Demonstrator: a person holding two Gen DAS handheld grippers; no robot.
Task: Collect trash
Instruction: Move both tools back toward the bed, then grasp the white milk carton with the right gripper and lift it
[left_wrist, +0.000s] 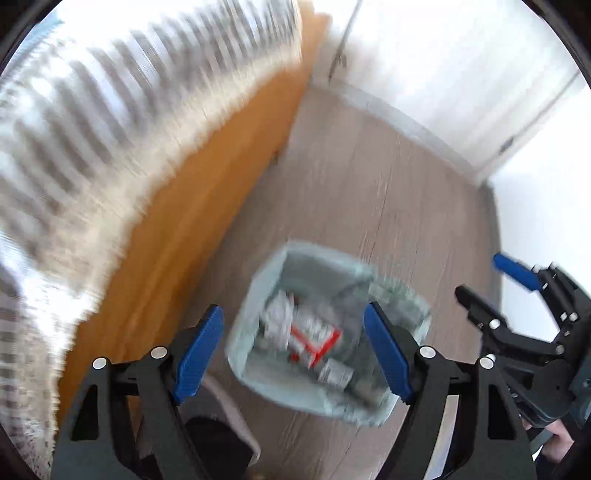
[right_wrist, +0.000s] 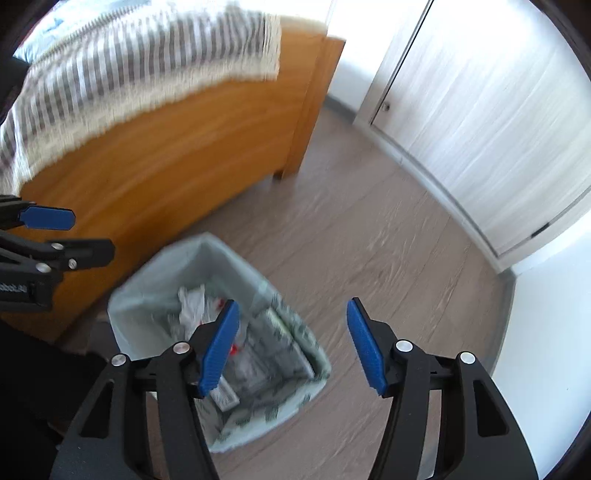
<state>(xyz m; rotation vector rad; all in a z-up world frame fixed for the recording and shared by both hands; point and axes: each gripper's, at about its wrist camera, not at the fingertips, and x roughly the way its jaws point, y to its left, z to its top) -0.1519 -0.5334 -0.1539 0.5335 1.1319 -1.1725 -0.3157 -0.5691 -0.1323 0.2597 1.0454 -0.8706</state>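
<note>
Two blue-padded claws hang above a lined wastebasket on a bedroom floor: the left gripper (left_wrist: 293, 350) stands wide apart with nothing between its pads, and the right gripper (right_wrist: 291, 345) is likewise parted and empty. The wastebasket (left_wrist: 240, 295), a rectangular bin fitted with a pale liner bag, sits on the wood-look floor (left_wrist: 369, 184) just beside the orange wooden bed frame (left_wrist: 207, 206), below the edge of the striped bedspread (left_wrist: 110, 110) draped over that frame. Crumpled white paper (left_wrist: 279, 317) lies inside the bin with a wrapper bearing red markings (left_wrist: 317, 341), while a patterned sheet hangs over the rim on the side away from the bed.

With trash already in the bin and both claws empty, the collecting appears well along, perhaps at the end of a drop. No loose litter shows on the floor around the bin, though much of the room lies outside both views. Motion blur smears both views, so the print on the wrapper cannot be read. White cupboard doors (right_wrist: 480, 122) stand well beyond the bin. The person is almost wholly out of view.
</note>
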